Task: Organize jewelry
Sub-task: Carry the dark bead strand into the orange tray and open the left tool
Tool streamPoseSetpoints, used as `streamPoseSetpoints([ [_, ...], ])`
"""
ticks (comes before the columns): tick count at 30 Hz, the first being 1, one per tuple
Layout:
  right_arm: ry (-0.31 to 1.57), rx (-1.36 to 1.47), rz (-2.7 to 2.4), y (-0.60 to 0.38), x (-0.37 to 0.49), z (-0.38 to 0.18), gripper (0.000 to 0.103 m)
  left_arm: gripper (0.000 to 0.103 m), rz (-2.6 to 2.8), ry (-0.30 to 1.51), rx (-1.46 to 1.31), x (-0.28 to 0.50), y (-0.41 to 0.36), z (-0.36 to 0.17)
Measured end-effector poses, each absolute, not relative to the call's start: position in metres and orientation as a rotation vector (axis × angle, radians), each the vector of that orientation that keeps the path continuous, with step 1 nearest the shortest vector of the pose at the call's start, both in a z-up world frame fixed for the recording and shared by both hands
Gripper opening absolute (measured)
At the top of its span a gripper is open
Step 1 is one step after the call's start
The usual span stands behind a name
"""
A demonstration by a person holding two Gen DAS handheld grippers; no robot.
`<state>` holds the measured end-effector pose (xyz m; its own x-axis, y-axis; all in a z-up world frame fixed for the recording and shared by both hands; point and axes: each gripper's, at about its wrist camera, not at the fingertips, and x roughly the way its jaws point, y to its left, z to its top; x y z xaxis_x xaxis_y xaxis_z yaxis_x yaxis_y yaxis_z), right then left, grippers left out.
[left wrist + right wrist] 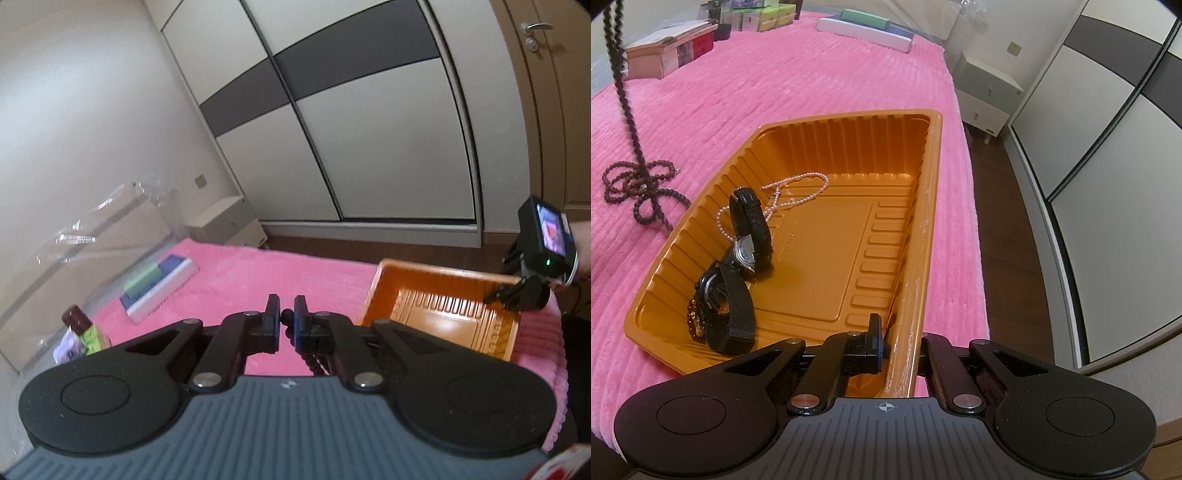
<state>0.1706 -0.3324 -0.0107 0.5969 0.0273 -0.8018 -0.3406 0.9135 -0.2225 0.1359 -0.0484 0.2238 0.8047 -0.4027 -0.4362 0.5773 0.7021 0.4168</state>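
Pink ribbed blanket [812,92] carries your orange ribbed plastic tray [827,147]. Your left gripper [287,320] jaws clench the dark brown bead necklace [631,147], lifted with its tail coiled on the blanket. Your right gripper [899,341] jaws grasp the tray's rim.

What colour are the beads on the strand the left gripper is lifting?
Dark brown, nearly maroon; the bead strand shows best in the right wrist view, hanging from the left gripper.

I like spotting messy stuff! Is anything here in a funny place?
Yes. The long dark beaded necklace is half lifted: the left gripper pinches its upper end while its lower loops lie tangled on the pink blanket, outside the orange plastic tray that holds the other jewelry.
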Motion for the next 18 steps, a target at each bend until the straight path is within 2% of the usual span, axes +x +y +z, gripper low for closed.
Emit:
streamPoseSetpoints([
  [18, 0.908, -0.382, 0.22, -0.332, 0.17, -0.008, 0.004, 0.006, -0.56, 0.154, 0.59, 0.149, -0.071, 0.316],
])
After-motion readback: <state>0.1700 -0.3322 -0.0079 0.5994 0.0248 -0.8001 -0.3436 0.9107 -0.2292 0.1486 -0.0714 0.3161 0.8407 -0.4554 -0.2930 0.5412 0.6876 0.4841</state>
